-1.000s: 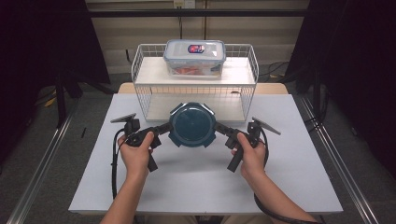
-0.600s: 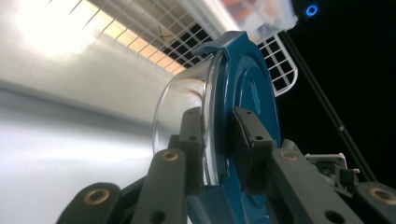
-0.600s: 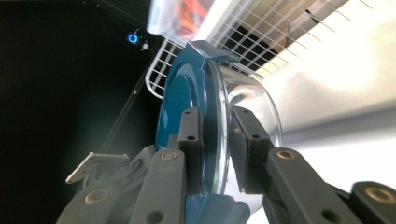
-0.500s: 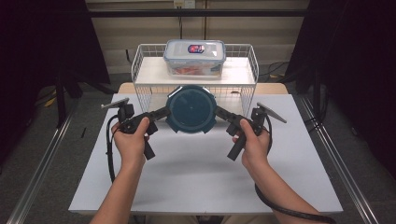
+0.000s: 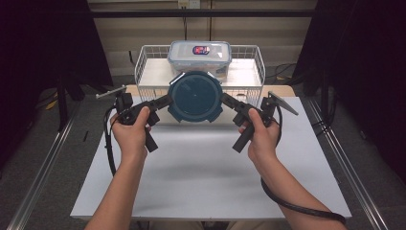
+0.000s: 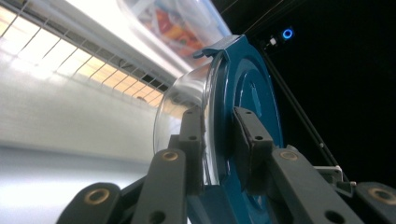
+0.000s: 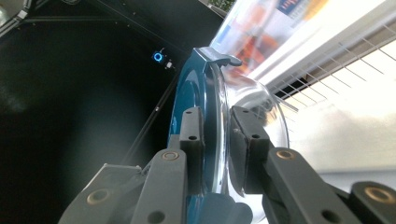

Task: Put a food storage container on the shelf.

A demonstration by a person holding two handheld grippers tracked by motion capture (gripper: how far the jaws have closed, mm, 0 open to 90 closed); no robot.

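Observation:
A round clear container with a dark blue lid [image 5: 195,97] hangs in the air in front of the wire rack, held from both sides. My left gripper [image 5: 163,102] is shut on its left rim and my right gripper [image 5: 227,102] on its right rim. In the left gripper view the jaws clamp the container's blue lid [image 6: 247,107] and clear bowl edge, and my left gripper [image 6: 219,140] pinches across them. The right gripper view has my right gripper [image 7: 215,135] clamped the same way on the container's lid [image 7: 191,102].
A white wire rack [image 5: 148,72] stands at the table's far edge with a rectangular clear food box [image 5: 199,51] on top. The white table [image 5: 201,177] stretches in front of it. Dark curtains hang left and right.
Both grippers have lifted the round container up and away from the person, from just above the table toward the rack's top level.

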